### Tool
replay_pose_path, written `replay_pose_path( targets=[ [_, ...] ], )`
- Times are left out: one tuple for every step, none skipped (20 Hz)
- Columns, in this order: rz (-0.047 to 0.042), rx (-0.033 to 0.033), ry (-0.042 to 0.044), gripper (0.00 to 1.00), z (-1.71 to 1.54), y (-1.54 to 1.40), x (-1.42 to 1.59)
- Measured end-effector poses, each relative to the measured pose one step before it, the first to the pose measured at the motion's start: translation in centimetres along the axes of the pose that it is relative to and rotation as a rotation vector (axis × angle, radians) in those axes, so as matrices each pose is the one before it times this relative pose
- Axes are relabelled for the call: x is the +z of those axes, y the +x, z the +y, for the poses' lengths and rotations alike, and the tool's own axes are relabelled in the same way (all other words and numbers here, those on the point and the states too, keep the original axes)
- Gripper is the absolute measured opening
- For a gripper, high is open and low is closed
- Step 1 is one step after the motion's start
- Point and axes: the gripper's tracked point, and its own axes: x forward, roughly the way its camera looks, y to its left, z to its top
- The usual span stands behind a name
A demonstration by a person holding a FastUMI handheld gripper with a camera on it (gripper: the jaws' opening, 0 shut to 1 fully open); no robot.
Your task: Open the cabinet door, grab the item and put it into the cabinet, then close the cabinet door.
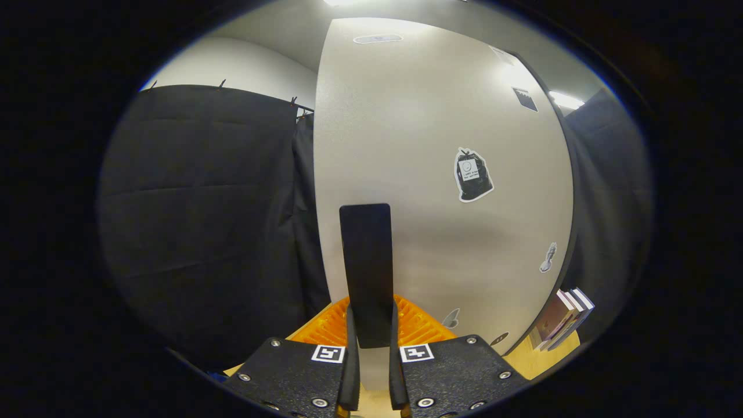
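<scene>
Gripper view: tongs [371,371] clamped on a flat black item [365,273] in front of the grey cabinet door [441,174].

Both fingers [350,360] press the black item's lower end; it stands upright toward 12 o'clock. Beyond it, the door carries stickers, one black-and-white [473,174] at 2 o'clock. An orange ribbed tray [325,325] lies just behind the fingers. Books [560,319] stand at 4 o'clock on a wooden surface [551,354].
</scene>
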Motion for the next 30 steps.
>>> replay_pose_path(
  targets=[
    [0.00188, 0.00304, 0.00335, 0.2, -0.256, -0.128, 0.018],
    [0.00236, 0.00225, 0.00373, 0.2, -0.153, -0.241, -0.059],
    [0.002, 0.0008, 0.00191, 0.2, -0.115, -0.225, -0.005],
    [-0.00021, -0.00073, -0.00015, 0.2, -0.176, -0.303, -0.002],
    [-0.00098, -0.00172, -0.00074, 0.2, -0.247, -0.371, -0.048],
    [-0.0004, -0.00156, 0.00153, 0.2, -0.188, -0.333, -0.014],
    [0.00027, -0.00191, 0.0023, 0.2, -0.198, -0.176, -0.034],
    [-0.00035, -0.00401, 0.00433, 0.2, -0.257, -0.348, 0.042],
    [-0.0016, -0.00518, 0.00215, 0.2, -0.236, -0.348, -0.089],
    [-0.00099, -0.00793, -0.00035, 0.2, -0.268, -0.386, -0.003],
    [-0.00229, -0.01311, -0.0045, 0.2, -0.334, -0.376, -0.022],
    [-0.00157, -0.01499, -0.00802, 0.2, -0.428, -0.424, 0.022],
    [-0.00253, -0.01562, -0.00338, 0.2, -0.388, -0.306, -0.058],
    [-0.00226, -0.0147, 0.00085, 0.2, -0.466, -0.354, 0.01],
    [-0.00371, -0.01576, 0.00332, 0.2, -0.442, -0.252, -0.032],
    [-0.00375, -0.01647, 0.0023, 0.2, -0.392, -0.307, 0.085],
    [-0.0016, -0.01618, -0.00095, 0.19, -0.341, -0.279, -0.082],
    [-0.00212, -0.01748, 0.0011, 0.19, -0.474, -0.223, 0.026],
    [-0.0012, -0.01996, 0.00055, 0.19, -0.601, -0.256, -0.029],
    [-0.00264, -0.02136, 0.00033, 0.19, -0.558, -0.21, 0.046],
    [-0.00126, -0.02095, -0.00216, 0.16, -0.514, -0.079, -0.017],
    [-0.00325, -0.02951, -0.00807, 0.15, -0.731, -0.131, 0.107],
    [-0.00543, -0.0284, -0.00531, 0.13, -0.771, -0.122, 0.027],
    [-0.00101, -0.02579, -0.0021, 0.12, -0.687, -0.245, 0.065],
    [-0.00539, -0.02359, 0.0015, 0.12, -0.53, -0.172, 0.006],
    [-0.00799, -0.02646, 0.00045, 0.12, -0.534, 0.016, 0.145],
    [-0.0054, -0.02859, -0.00373, 0.12, -0.685, -0.114, 0.047],
    [-0.0049, -0.02564, -0.00464, 0.12, -0.586, 0.011, 0.127],
    [-0.00344, -0.02443, -0.00229, 0.12, -0.645, 0.0, -0.014],
    [-0.00361, -0.02303, 0.00192, 0.12, -0.453, -0.107, 0.083]
  ],
)
